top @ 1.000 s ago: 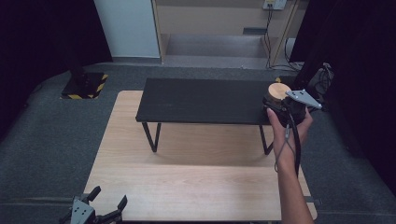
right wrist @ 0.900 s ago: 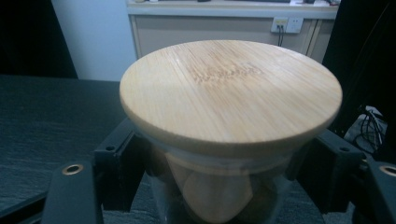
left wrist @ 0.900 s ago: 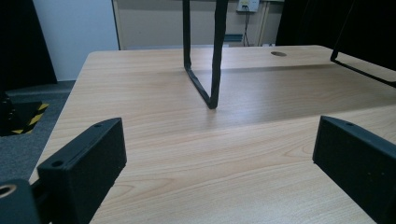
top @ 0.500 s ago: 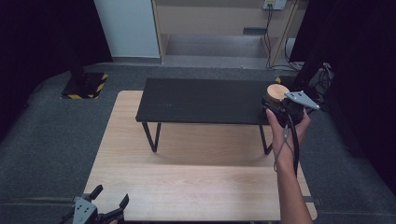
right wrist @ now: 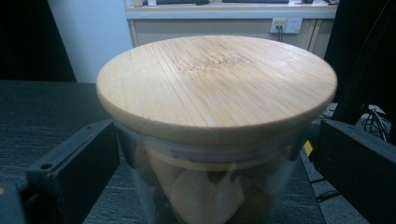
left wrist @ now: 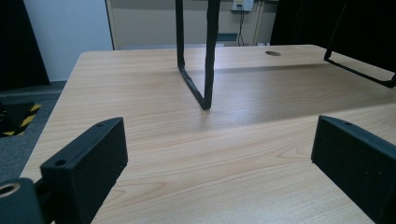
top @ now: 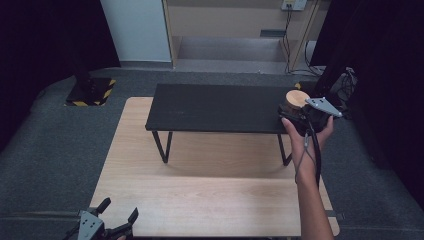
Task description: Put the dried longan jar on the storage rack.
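While the glass jar (right wrist: 210, 154) with its bamboo lid (right wrist: 217, 86) is seen standing at the right end of the black shelf (top: 215, 107), no lift of it is shown. The shelf is a low black riser carried on thin metal legs (left wrist: 205, 60), and it is set on the far half of the wooden table (top: 200, 200). In the right gripper view the jar is framed between the two black jaws, one on each side of the glass wall, with a narrow gap visible at either side; the right gripper (top: 305, 117) is therefore judged to be spread around the jar and not yet closed on it, though contact cannot be ruled out entirely. Pale, rounded contents are seen through the glass, but they cannot be identified. The lid is seated flat on the jar.

The left gripper (top: 117, 220) is held low at the near left edge of the table, well apart from the jar, with its jaws spread wide and nothing between them.

As a judgement, the approach to the jar is taken as done, and the closing of the jaws, the lifting from the shelf and any placing elsewhere are taken as left to do.
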Action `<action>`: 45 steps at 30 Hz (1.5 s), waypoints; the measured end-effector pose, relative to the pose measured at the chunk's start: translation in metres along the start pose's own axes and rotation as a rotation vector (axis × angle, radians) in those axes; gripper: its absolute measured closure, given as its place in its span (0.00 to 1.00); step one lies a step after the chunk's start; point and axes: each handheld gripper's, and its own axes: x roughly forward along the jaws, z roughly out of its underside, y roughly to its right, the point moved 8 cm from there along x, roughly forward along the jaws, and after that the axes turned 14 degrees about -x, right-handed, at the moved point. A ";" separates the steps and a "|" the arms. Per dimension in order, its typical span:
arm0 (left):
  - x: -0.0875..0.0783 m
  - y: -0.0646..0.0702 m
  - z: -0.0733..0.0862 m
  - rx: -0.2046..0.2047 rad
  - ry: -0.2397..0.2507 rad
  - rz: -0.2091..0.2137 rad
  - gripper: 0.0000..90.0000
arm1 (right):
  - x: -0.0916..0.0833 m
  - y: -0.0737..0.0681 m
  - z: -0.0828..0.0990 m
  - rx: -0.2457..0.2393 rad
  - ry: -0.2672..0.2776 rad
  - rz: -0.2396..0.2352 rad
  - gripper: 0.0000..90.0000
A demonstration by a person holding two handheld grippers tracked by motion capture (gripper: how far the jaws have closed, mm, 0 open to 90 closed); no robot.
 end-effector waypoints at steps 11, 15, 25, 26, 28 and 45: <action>0.000 0.000 -0.002 0.000 0.004 0.003 0.03 | -0.002 0.001 0.000 -0.001 0.005 0.002 0.01; 0.000 0.001 -0.003 0.000 0.008 0.007 0.03 | -0.005 0.002 0.000 0.002 0.007 0.000 0.01; -0.002 0.001 -0.003 0.002 0.011 0.007 0.03 | -0.023 -0.001 0.000 0.012 0.012 0.005 0.01; -0.003 0.001 -0.003 0.000 0.013 0.007 0.03 | -0.026 -0.001 0.001 0.013 0.014 0.005 0.01; -0.003 0.000 -0.003 0.000 0.014 0.006 0.03 | -0.032 -0.002 0.004 0.020 0.020 0.002 0.01; 0.003 -0.002 -0.005 -0.001 0.021 -0.014 0.02 | -0.101 -0.031 0.066 0.041 0.064 -0.049 0.01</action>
